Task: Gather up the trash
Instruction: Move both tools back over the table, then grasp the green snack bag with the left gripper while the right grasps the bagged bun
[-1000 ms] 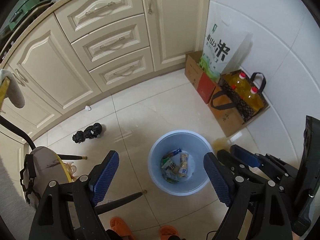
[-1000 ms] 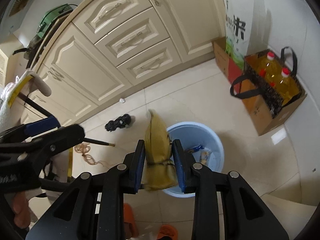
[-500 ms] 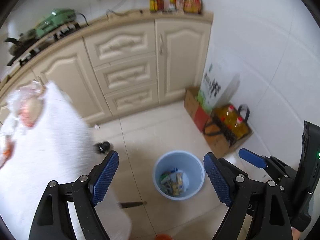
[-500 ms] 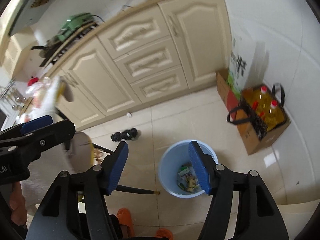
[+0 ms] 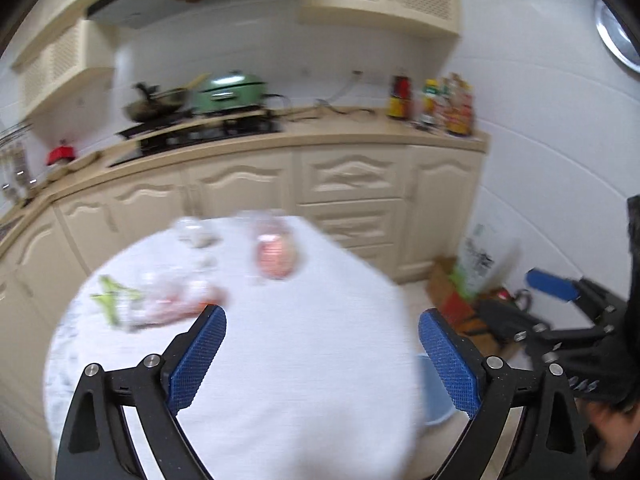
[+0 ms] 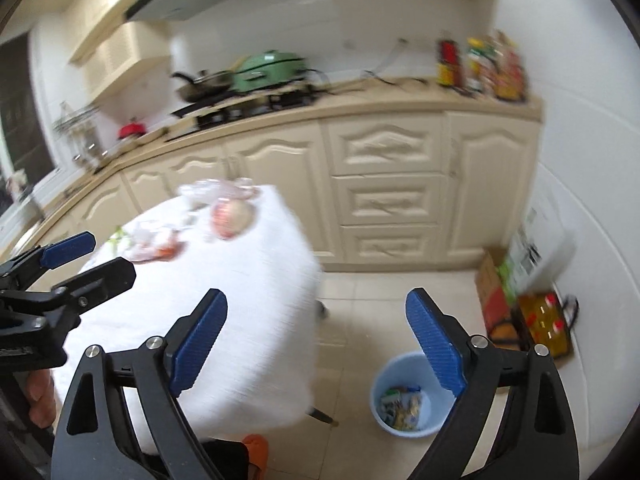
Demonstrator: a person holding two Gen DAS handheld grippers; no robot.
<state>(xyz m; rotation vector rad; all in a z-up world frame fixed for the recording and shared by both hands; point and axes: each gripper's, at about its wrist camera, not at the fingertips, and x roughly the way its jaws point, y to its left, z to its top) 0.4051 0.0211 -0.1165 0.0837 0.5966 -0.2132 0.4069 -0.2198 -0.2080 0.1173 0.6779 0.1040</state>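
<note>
With both my left claw [image 5: 322, 354] and right claw [image 6: 316, 340] having just spread wide and empty, I should aim for the blurred wrappers [image 5: 160, 304] at the table's [image 5: 304, 400] left-centre, bin [image 6: 404, 396] waiting lower right.

Both wrist fisheyes looked forward and somewhat downward from above the round white-clothed table [image 5: 304, 340] [image 6: 224, 300] toward the cream kitchen cabinets [image 5: 352, 208] [image 6: 384, 200]. The left view sat over the tabletop; the right view sat further right, above the tiled floor, taking in the light-blue plastic bin [image 6: 380, 384]. Both were motion-blurred.
</note>
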